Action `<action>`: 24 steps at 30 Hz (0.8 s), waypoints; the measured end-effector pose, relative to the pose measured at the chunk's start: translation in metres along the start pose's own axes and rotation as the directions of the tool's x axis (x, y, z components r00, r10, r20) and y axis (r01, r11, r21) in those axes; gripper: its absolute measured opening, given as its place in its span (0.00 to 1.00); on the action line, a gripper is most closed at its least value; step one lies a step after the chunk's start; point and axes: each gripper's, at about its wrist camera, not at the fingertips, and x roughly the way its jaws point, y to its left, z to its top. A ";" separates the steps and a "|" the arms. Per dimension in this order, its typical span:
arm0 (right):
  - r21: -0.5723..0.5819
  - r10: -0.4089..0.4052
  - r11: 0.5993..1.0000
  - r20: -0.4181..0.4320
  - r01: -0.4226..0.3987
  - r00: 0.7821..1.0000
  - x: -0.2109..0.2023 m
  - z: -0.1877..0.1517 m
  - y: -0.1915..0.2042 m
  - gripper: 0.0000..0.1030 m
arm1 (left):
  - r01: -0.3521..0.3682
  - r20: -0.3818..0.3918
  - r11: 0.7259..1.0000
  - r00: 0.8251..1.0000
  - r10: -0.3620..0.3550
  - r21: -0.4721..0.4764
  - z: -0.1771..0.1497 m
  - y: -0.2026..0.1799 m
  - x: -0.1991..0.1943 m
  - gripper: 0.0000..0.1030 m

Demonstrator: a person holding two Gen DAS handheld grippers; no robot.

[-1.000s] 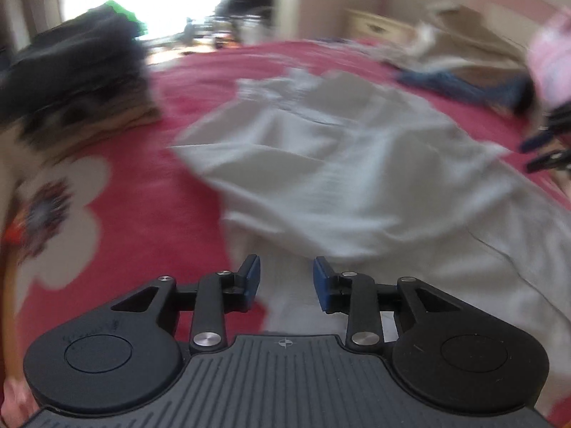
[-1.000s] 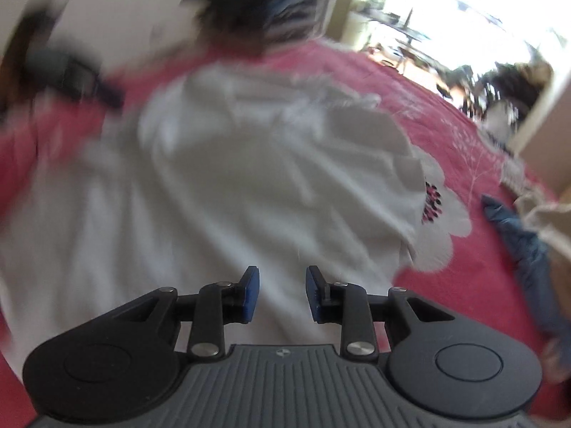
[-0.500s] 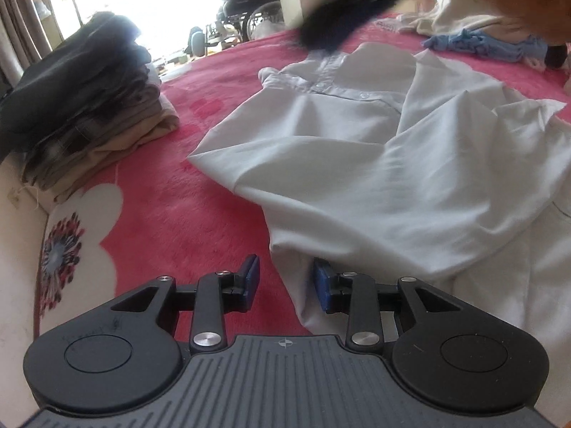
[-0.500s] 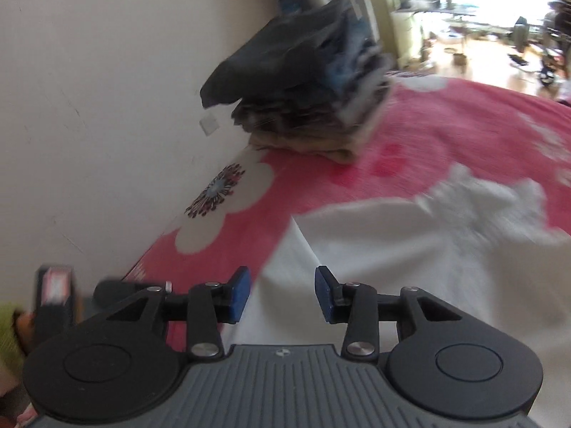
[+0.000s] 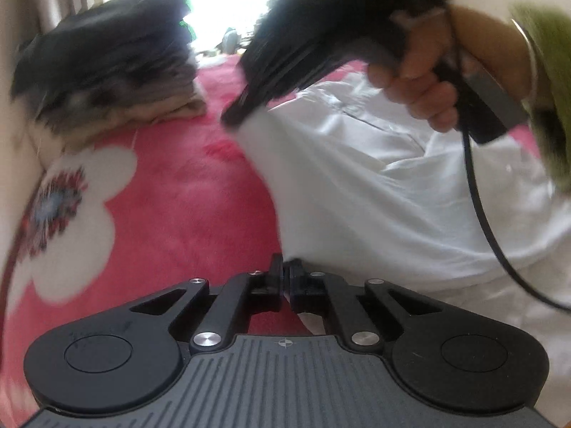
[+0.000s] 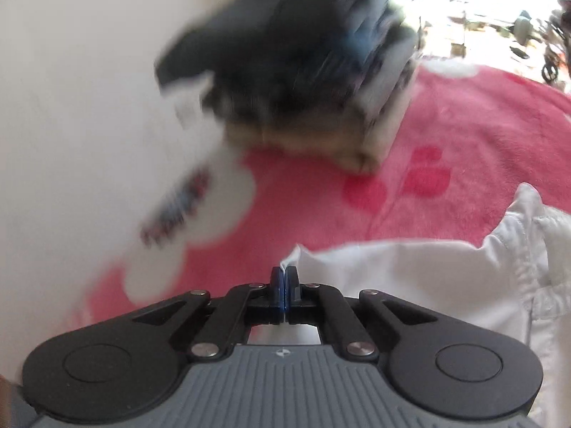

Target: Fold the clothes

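Observation:
A white shirt (image 5: 374,192) lies spread on the pink flowered blanket (image 5: 200,192). My left gripper (image 5: 284,278) is shut on the shirt's near edge. In the left wrist view the right gripper (image 5: 235,116), held by a hand (image 5: 417,71), pinches the same edge farther away, lifting it off the blanket. In the right wrist view the right gripper (image 6: 283,278) is shut on a white corner of the shirt (image 6: 410,274), whose collar bunches at the right.
A stack of folded dark and beige clothes (image 5: 107,71) sits against the wall (image 6: 71,107) at the far left of the blanket (image 6: 446,142). A black cable (image 5: 481,214) hangs from the right gripper across the shirt. A bright doorway lies beyond.
Both grippers have shut on the shirt's left edge; they stood open before. The right gripper swung over to the far part of that edge and raised it.

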 end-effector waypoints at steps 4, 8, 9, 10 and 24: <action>0.038 0.018 0.999 0.053 -0.020 0.998 0.006 -0.007 -0.008 0.01 | 0.023 -0.006 0.995 1.000 -0.024 -0.101 -0.002 0.009 -0.006 0.00; 0.077 0.044 0.996 0.103 -0.052 0.994 -0.012 0.000 -0.019 0.02 | 0.018 -0.013 0.993 1.000 -0.020 -0.120 -0.004 0.011 -0.009 0.00; 0.086 0.050 0.994 0.115 -0.060 0.992 -0.016 0.001 -0.022 0.03 | 0.017 -0.018 0.993 1.000 -0.020 -0.121 -0.004 0.011 -0.008 0.00; 0.096 0.055 0.993 0.127 -0.068 0.990 -0.020 0.003 -0.025 0.05 | 0.017 -0.022 0.992 1.000 -0.020 -0.121 -0.004 0.011 -0.008 0.00; 0.144 -0.073 0.989 0.285 0.033 0.956 -0.188 -0.004 -0.078 0.30 | -0.051 -0.015 0.982 0.999 0.049 -0.181 -0.003 0.031 -0.038 0.15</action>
